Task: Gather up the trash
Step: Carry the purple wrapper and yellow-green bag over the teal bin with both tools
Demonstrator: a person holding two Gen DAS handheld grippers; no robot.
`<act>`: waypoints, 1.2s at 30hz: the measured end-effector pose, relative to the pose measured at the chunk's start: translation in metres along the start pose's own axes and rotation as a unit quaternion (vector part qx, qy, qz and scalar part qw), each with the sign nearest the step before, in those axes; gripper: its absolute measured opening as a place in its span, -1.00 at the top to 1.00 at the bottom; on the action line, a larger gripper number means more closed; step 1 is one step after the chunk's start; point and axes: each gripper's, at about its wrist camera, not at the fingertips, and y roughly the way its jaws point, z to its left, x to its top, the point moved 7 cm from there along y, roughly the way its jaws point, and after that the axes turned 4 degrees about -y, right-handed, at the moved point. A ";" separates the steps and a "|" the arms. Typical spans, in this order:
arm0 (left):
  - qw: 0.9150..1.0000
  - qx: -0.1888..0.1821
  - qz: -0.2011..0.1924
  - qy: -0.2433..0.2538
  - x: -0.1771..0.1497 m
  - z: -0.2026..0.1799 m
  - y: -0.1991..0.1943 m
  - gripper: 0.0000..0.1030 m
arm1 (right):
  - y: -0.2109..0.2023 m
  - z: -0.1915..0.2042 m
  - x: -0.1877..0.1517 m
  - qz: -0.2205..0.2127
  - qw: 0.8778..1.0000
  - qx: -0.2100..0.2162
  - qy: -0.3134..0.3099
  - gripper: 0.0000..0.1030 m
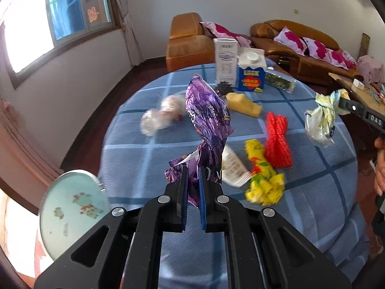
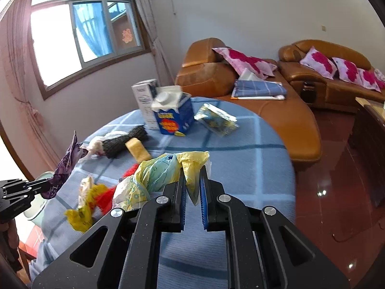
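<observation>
Left gripper jaws clamp purple wrapper; right gripper jaws pinch yellow bag above worktop. Advice: grip firm, lift clear.

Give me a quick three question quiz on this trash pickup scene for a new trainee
1. True or false: the left gripper is shut on the purple wrapper.
2. What does the right gripper hold? A) red mesh bag B) pale yellow plastic bag C) blue carton
3. Fill in: the blue carton stands on the table beside a tall ____ box.

Key: 1 true; 2 B, the pale yellow plastic bag; 3 white, the white box.
</observation>
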 end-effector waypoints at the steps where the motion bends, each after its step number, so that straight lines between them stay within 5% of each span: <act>1: 1.000 0.005 0.000 -0.001 -0.002 0.005 -0.003 0.86 | 0.001 0.005 0.002 -0.001 1.000 0.004 -0.003 0.79; 17: 0.997 0.072 0.003 -0.033 -0.025 0.079 -0.028 0.85 | 0.045 0.121 0.040 0.003 0.994 0.075 -0.079 0.79; 36: 0.987 0.138 0.031 -0.082 -0.061 0.161 -0.041 0.85 | 0.084 0.233 0.036 0.023 0.978 0.131 -0.159 0.79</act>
